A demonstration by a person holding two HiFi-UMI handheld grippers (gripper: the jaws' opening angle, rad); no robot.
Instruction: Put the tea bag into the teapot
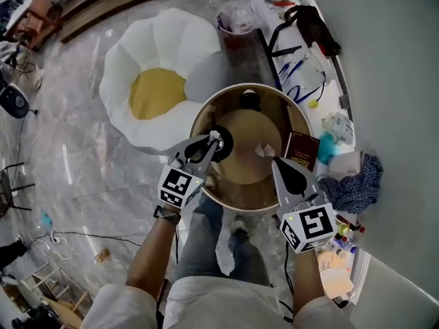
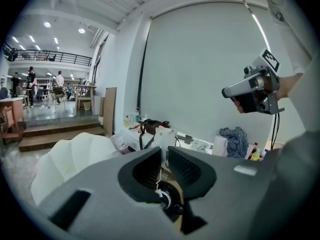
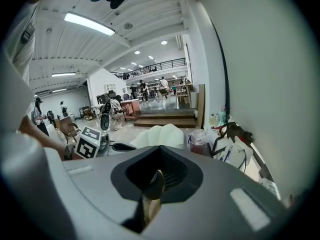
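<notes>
A black teapot point(image 1: 224, 144) stands at the left of a round brass-rimmed table point(image 1: 240, 201). My left gripper point(image 1: 215, 138) hovers right over it, shut on the thin white string point(image 2: 158, 183) of the tea bag. In the left gripper view the string drops from between the jaws of the left gripper point(image 2: 164, 152) into the teapot's point(image 2: 171, 204) mouth; the bag itself is hidden. My right gripper point(image 1: 274, 160) is over the table's right side, jaws together with nothing seen in them, beside a small crumpled white piece point(image 1: 265, 149). The right gripper point(image 3: 159, 157) shows brown table under its jaws.
A small black object point(image 1: 248, 100) sits at the table's far edge and a dark red booklet point(image 1: 302, 149) at its right. A white flower-shaped seat with a yellow centre point(image 1: 158, 81) lies left. A cluttered counter point(image 1: 309, 60) and checked cloth point(image 1: 353, 184) line the right wall.
</notes>
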